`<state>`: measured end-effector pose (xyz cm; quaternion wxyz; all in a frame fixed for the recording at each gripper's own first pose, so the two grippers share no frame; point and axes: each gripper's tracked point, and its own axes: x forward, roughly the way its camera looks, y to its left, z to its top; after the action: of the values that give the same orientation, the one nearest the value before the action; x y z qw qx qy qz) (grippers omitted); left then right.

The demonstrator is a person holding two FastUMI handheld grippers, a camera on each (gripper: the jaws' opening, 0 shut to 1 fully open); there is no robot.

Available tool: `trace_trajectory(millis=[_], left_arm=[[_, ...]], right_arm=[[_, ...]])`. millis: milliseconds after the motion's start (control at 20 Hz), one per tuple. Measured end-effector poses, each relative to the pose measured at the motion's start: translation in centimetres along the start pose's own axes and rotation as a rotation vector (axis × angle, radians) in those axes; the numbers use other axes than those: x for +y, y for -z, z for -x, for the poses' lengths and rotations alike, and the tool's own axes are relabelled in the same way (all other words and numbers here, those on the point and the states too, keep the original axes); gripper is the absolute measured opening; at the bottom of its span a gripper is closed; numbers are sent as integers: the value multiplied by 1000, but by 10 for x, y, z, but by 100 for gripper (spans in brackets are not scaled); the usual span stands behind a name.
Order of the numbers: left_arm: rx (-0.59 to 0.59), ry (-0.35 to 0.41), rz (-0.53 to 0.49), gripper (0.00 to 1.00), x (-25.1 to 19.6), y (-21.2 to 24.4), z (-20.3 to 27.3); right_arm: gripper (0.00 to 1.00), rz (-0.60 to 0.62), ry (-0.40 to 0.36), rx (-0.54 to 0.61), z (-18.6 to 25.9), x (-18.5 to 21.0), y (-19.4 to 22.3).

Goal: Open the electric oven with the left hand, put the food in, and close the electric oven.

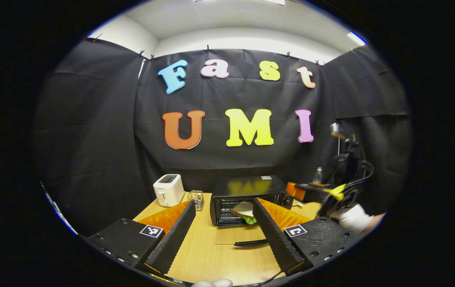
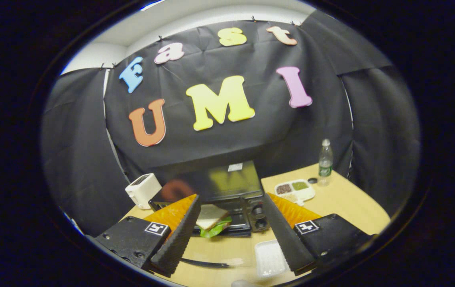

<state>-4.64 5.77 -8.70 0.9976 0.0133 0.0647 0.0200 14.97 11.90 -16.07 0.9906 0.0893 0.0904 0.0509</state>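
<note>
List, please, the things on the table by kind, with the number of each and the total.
Oven: 1
Toaster: 1
Sandwich: 1
Bottle: 1
Divided dish: 1
White tray: 1
Small rack: 1
Total: 7

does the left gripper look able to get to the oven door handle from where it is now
Probably yes. The left gripper is open, and the door handle lies on the bare table between its fingers, door folded down. The sandwich sits farther in, at the oven mouth, not in between.
</note>
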Motion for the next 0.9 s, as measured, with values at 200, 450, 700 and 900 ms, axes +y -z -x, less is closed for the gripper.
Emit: trace_trajectory(millis=[200, 450, 700, 900], left_arm=[[12, 3, -18, 95, -9, 15, -6], [76, 26, -22, 95, -34, 58, -20], [160, 50, -41, 95, -67, 116, -38], [261, 60, -14, 96, -91, 176, -52]], right_arm=[[100, 67, 31, -62, 56, -42, -48], [94, 119, 79, -134, 118, -93, -87], [94, 161, 105, -126, 148, -127, -94], [94, 154, 88, -96, 160, -140, -91]])
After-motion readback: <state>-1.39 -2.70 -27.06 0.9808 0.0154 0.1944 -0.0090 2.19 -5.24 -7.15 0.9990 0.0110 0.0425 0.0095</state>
